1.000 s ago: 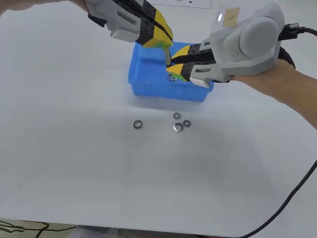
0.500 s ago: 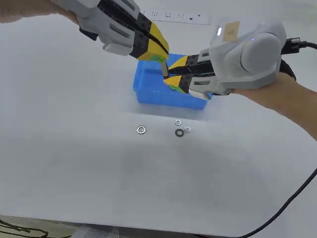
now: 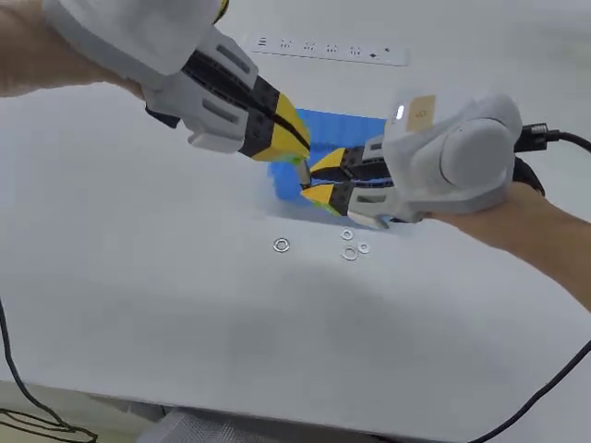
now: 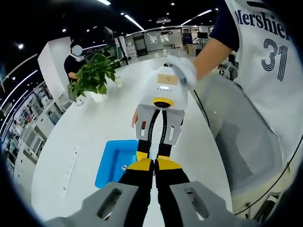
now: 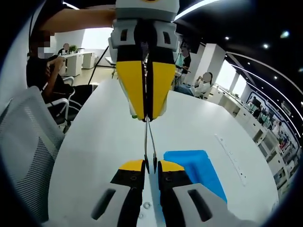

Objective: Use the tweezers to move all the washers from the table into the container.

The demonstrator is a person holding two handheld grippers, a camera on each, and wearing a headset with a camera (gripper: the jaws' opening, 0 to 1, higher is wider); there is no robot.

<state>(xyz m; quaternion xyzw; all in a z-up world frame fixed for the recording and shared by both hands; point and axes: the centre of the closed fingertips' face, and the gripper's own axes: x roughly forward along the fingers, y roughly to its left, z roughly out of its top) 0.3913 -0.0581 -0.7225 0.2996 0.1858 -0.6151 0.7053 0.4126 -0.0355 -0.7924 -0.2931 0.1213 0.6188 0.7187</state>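
— Left claw [image 5: 146,116] first: how does it stand?

— Its yellow jaws are pressed together on the back end of the thin steel tweezers [image 5: 145,142], which point straight at the right claw [image 5: 151,166].

— And the right one?

— Its yellow-tipped jaws stand a narrow gap apart. The two tweezer tips lie in that gap, spread, each just beside a pad. Whether the pads press on them, I cannot tell.

— Where do the two meet?

— In the head view the left claw reaches in from 10 o'clock and the right claw from 3 o'clock. They are nose to nose in front of the 7 o'clock corner of the blue rectangular plastic container [image 3: 351,125]. How high above it they are, I cannot tell.

— Where are the washers?

— Four small metal ring washers [image 3: 350,255] lie on the white table [image 3: 185,305] at the container's 6 o'clock, near it but apart. Three sit in a tight cluster, and the lone washer [image 3: 282,245] is at the cluster's 9 o'clock. In the left gripper view a fifth washer [image 4: 124,167] lies inside the container, close to one wall.

— What else is around?

— Beyond the container at 12 o'clock lies a long white power strip [image 3: 323,48]. From the right claw's grey body a black cable [image 3: 559,138] leaves toward 3 o'clock.
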